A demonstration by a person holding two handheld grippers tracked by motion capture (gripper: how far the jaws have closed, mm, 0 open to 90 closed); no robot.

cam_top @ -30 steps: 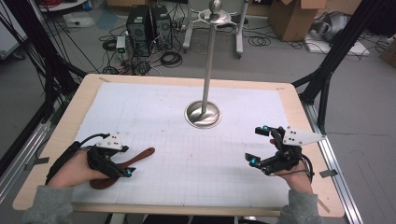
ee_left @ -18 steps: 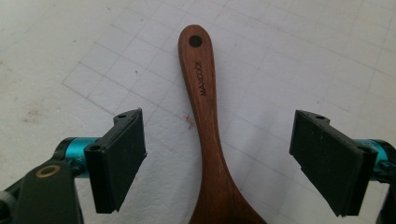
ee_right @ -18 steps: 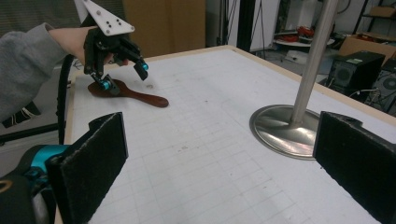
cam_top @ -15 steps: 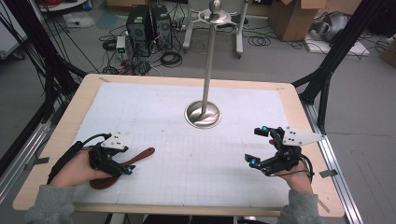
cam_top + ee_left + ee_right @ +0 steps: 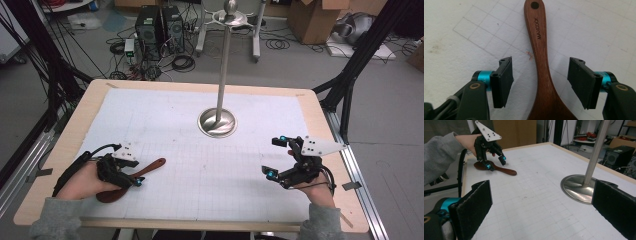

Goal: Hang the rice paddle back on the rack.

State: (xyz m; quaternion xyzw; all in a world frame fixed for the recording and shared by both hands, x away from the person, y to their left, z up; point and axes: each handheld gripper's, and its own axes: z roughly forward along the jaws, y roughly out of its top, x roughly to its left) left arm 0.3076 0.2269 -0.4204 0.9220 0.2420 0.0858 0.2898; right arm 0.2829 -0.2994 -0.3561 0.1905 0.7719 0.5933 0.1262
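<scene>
The left gripper hangs low over a wooden spatula that lies flat on the white gridded mat covering the bench. In the left gripper view the spatula's handle runs up between the two fingers, with the stamped brand lettering and the hanging hole beyond their tips and the wider blade end below them, toward the gripper's body. The fingers have just been closing on the handle but stand apart, with a gap of bare mat on each side of the wood; neither pad touches it.

The right gripper is held above the mat well away from the spatula, its fingers spread wide with nothing between them. Ahead of those fingers, in the right gripper view, stands the round base of a metal pole stand, nearer the finger at the right of that view; the left gripper and spatula show farther off, beyond the other finger.
</scene>
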